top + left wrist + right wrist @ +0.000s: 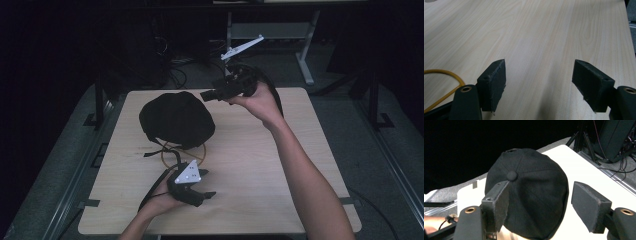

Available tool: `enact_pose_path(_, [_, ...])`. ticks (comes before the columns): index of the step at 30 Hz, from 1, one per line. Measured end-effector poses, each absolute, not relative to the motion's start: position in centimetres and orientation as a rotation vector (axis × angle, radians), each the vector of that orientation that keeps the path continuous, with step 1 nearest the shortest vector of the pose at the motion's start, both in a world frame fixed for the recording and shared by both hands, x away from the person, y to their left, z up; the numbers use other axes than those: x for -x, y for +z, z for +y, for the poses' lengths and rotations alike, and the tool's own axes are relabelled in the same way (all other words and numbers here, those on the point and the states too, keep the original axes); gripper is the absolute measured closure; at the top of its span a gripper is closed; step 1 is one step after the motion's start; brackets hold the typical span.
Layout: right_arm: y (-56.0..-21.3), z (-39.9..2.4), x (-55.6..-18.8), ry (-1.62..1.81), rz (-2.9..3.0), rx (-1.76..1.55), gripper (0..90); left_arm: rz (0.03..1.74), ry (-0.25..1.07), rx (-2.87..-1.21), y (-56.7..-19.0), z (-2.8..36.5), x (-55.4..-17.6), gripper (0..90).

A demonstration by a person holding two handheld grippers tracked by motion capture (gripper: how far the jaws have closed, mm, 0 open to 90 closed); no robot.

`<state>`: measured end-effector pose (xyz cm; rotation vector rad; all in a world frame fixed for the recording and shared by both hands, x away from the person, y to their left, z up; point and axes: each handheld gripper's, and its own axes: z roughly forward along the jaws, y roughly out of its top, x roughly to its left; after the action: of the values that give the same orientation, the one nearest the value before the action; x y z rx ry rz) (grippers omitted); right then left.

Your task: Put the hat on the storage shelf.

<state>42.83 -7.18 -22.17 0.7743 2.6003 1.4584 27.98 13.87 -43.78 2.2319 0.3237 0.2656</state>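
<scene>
A black cap [176,119] lies crown-up at the back left of the wooden table [260,165], with a button on top [512,175]. A yellow ring-shaped cord [183,152] lies just in front of it, and its curve reaches the left edge of the left gripper view [446,74]. My right gripper [209,95] is held above the table's back edge, pointing left at the cap; its jaws stand open with the cap [534,195] beyond them. My left gripper [206,195] rests low near the front, pointing right, open over bare wood [539,75].
Dark floor, cables and a white desk frame [305,55] lie beyond the table's far edge. Black straps [159,148] trail from the cap toward the left hand. Bare table stretches to the right of both grippers.
</scene>
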Motion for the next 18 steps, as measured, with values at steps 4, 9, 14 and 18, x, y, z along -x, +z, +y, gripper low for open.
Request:
enact_pose_path(4, [-22.3,-7.9,-42.7,1.456,2.596,-0.782,29.7,0.327,0.263,-2.230,-43.8,13.9,-28.0,26.8])
enact_pose_path(9, [-22.3,-9.2,-42.4,1.465,2.581,-0.800,28.6,0.326,0.261,-2.236,-43.9,13.8,-28.0,26.8])
enact_pose_path(14, [-22.6,-9.9,-42.3,1.455,2.580,-0.817,27.4,0.327,0.262,-2.241,-44.0,13.8,-27.9,26.4])
enact_pose_path(18, [-23.0,-10.7,-42.1,1.448,2.578,-0.835,26.5,0.331,0.260,-2.240,-44.1,13.8,-27.9,26.2])
